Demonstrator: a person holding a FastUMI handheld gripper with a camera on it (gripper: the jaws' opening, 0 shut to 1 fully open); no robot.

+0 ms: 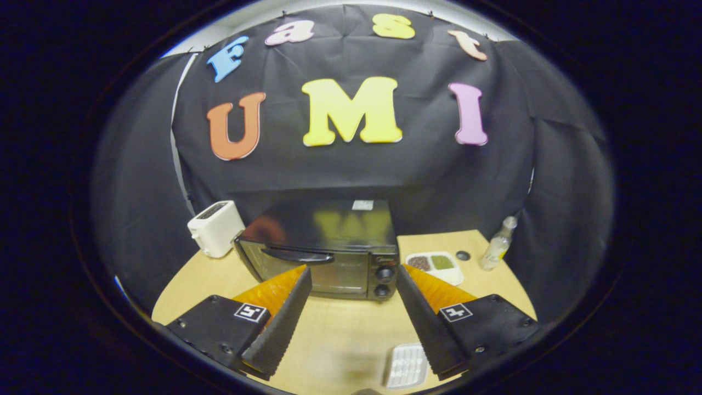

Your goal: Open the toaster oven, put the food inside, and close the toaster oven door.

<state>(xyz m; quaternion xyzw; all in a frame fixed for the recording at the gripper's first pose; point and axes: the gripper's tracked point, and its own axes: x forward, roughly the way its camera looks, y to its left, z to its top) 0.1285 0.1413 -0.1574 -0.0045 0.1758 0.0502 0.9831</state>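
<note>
Here the gripper (354, 277) hung above the wooden table (340, 334), fingers spread wide and holding nothing.

Beyond the fingertips stood the black toaster oven (323, 252), its door closed and the handle (299, 255) across the top of the glass, two knobs (385, 273) at its right. A white toaster (215, 227) sat just left of it. To its right lay a tray of food (436, 266), then a small dark cap (463, 255) and a clear bottle (498, 244). A white ridged tray (407, 365) lay near the right finger.
</note>
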